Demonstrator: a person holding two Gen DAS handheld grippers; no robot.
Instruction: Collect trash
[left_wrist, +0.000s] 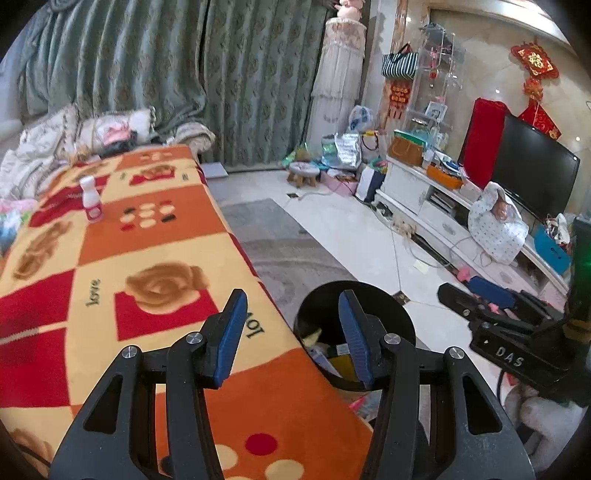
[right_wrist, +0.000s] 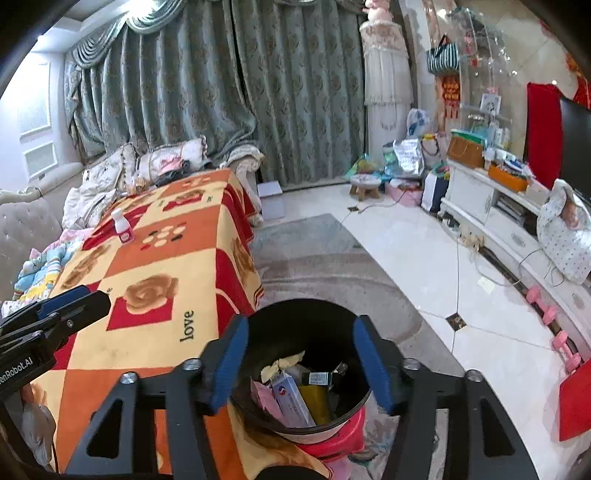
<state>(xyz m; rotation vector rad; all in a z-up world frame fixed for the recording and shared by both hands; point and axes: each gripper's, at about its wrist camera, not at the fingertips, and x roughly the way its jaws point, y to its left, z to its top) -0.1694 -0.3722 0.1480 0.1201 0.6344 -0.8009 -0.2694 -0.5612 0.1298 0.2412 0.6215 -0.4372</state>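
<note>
- Where the right wrist view begins, the right gripper hangs over the bin, its blue pads well apart and nothing between them.
- Through that gap the bin's inside shows: a pale torn scrap, a white and blue box, a pink packet, something yellow and a small dark clip-like piece.
- The bin is black inside with a pale outer wall, and it stands on a red stool just beside the table's near corner.
- In the left wrist view the left gripper hangs with its jaws about half apart and empty; one pad lies over the cloth, the other over the bin's rim.
- Each gripper shows in the other's view: the right one at the far right edge of the left view, the left one at the left edge of the right view.
- The cloth is a chequer of orange, red and cream, with brown roses and the word "love", and it drapes over the table's long edge.
- Farther along, a small white bottle with a pink label stands upright on the cloth, near the sofa side and well apart from both grippers.
- Beyond the table's far end, cushions are heaped on a sofa.
- Beside the table a grey rug meets a white tiled floor.
- Farthest off hang green curtains; along the right wall runs a white cabinet bearing a dark screen.
</note>
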